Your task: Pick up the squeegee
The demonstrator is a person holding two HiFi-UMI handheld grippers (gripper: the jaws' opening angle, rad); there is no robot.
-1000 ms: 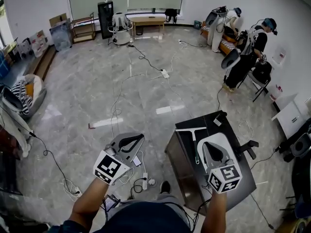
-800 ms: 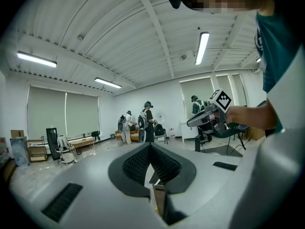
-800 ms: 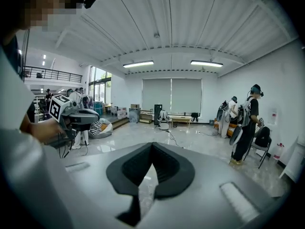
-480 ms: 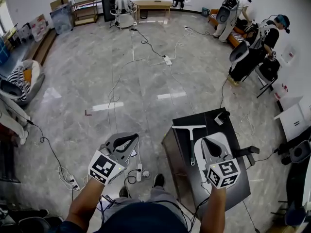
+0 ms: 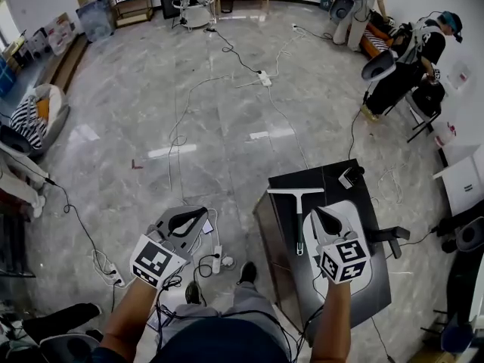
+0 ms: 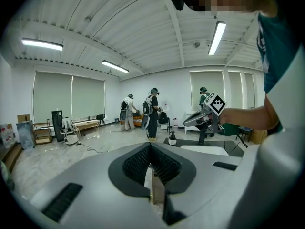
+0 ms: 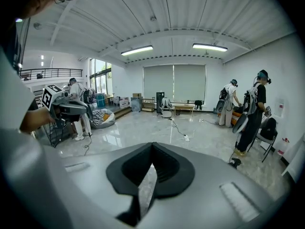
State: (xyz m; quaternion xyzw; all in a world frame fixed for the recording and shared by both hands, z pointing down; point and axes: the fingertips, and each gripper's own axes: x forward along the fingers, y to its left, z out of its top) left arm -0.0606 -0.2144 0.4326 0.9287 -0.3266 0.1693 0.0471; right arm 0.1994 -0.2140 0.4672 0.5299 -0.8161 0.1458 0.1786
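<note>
The only print in sight is the square black-and-white markers on the two cubes, one (image 5: 155, 262) on the left hand-held gripper (image 5: 203, 212) and one (image 5: 344, 262) on the right hand-held gripper (image 5: 316, 212). Both hand-held grippers have their jaws closed together, with nothing between them.

The single squeegee (image 5: 297, 206) lies flat on the one dark bench (image 5: 378, 278), just to the left of the right hand-held gripper. Its blade lies crosswise ahead of the tips and its handle runs back alongside them. Whether they touch cannot be told.

A small object (image 5: 348, 178) sits at the bench's far corner, ahead of the right hand-held gripper. The left hand-held gripper is off the bench, over the floor (image 5: 151, 112), above a white power strip (image 5: 216, 262) and loose cables (image 5: 178, 138). Two people (image 5: 412, 59) are well ahead to the right.
</note>
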